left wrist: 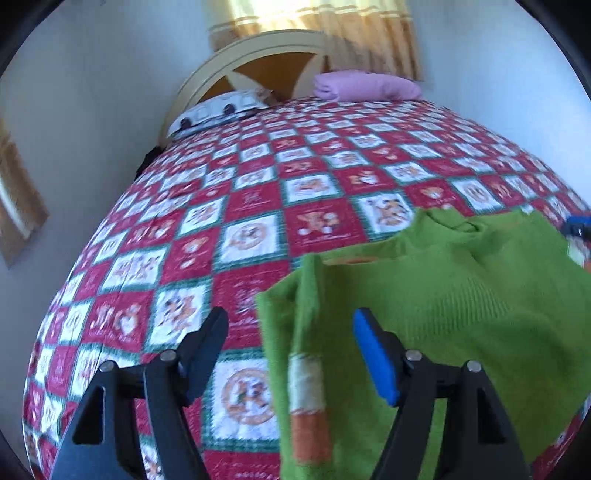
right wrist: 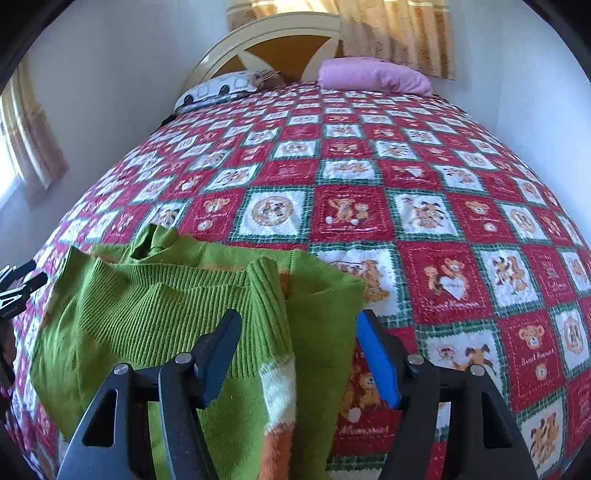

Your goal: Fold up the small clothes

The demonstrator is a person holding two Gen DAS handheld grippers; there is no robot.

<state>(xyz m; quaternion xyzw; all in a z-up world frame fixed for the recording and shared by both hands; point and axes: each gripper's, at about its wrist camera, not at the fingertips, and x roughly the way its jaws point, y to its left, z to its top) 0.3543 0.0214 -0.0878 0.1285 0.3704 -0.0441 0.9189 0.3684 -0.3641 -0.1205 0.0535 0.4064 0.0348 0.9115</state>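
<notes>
A small green knit sweater (left wrist: 461, 295) with white and orange cuffs lies on the bed, both sleeves folded over its body. In the left wrist view my left gripper (left wrist: 291, 328) is open, just above the left folded sleeve (left wrist: 306, 369). In the right wrist view the sweater (right wrist: 155, 314) lies at lower left. My right gripper (right wrist: 299, 332) is open above the right folded sleeve (right wrist: 277, 369). Neither holds cloth. The left gripper's tips show at the right wrist view's left edge (right wrist: 18, 284).
The bed carries a red, white and green teddy-bear quilt (right wrist: 424, 221). A pink pillow (right wrist: 373, 75) and a patterned pillow (right wrist: 221, 88) lie by the headboard (right wrist: 273, 33). Walls and curtains surround the bed.
</notes>
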